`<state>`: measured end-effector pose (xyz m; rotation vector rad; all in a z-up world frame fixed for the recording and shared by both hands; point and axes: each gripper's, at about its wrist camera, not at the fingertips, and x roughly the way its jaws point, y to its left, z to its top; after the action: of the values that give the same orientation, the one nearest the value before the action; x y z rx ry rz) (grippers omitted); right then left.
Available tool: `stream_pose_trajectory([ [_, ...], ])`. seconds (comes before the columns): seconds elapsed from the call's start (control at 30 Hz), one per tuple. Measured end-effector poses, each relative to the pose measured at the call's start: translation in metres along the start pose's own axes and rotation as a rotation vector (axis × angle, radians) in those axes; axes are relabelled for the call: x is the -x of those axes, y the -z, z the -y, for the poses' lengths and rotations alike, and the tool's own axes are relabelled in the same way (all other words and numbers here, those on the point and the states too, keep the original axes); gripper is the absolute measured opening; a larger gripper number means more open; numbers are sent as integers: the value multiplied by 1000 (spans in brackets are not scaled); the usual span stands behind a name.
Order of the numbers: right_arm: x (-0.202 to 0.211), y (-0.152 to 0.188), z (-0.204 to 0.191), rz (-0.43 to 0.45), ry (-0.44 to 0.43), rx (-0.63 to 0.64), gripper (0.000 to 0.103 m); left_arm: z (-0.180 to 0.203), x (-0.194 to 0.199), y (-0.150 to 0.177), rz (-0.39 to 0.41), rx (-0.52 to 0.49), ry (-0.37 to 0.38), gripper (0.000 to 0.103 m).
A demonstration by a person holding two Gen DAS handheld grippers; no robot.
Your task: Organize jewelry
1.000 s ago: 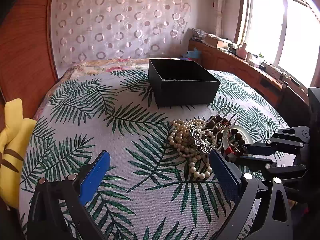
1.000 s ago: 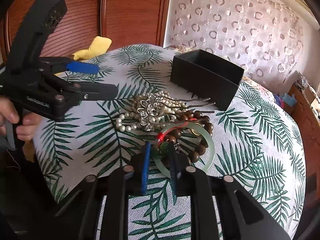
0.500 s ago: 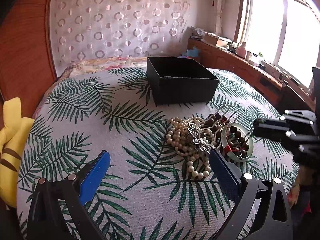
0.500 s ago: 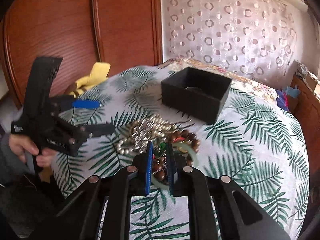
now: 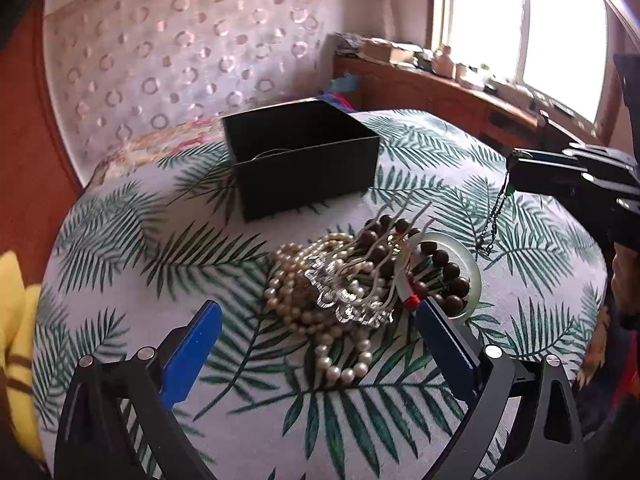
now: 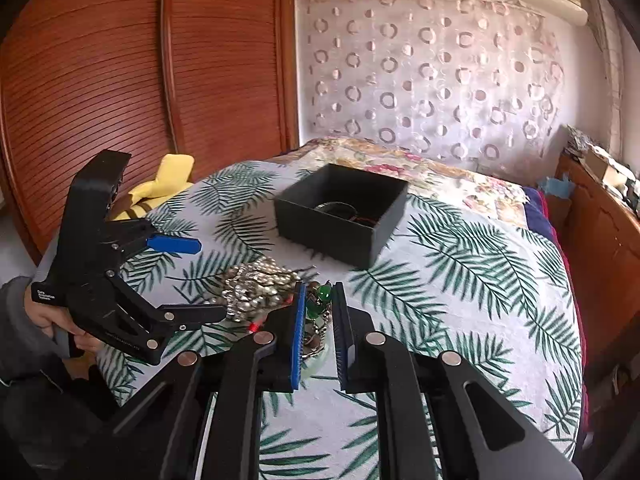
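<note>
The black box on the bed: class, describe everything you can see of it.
The black box is a rectangular, open-topped container with matte walls that look like card, no lid in sight. It stands upright and level on the palm-leaf bedspread, beyond the pile of jewelry. Something thin and dark, perhaps a chain or bangle, lies inside. Neither gripper touches it.

Right gripper [image 6: 319,300] pinches a green-beaded pendant [image 6: 322,294], apparently lifted above the jewelry heap [image 6: 260,286]. Black box [image 6: 340,216] sits beyond on leaf-print cloth [image 6: 460,280]. Left gripper [image 6: 192,280] spread wide beside the heap.
</note>
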<state>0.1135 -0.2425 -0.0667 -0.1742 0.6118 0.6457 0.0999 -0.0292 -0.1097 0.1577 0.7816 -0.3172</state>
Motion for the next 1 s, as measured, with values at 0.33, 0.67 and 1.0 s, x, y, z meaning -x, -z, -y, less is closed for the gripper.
stream_pose_trajectory([
  [0.33, -3, 9, 11, -17, 5, -31, 15, 16, -21, -12, -94, -186, -23, 82],
  [0.67, -6, 13, 13, -34, 9, -37, 15, 18, -37, -22, -112, -209, 27, 61],
  [1.0, -11, 15, 10, -48, 1, -36, 15, 18, -45, -25, -115, -215, 27, 62],
])
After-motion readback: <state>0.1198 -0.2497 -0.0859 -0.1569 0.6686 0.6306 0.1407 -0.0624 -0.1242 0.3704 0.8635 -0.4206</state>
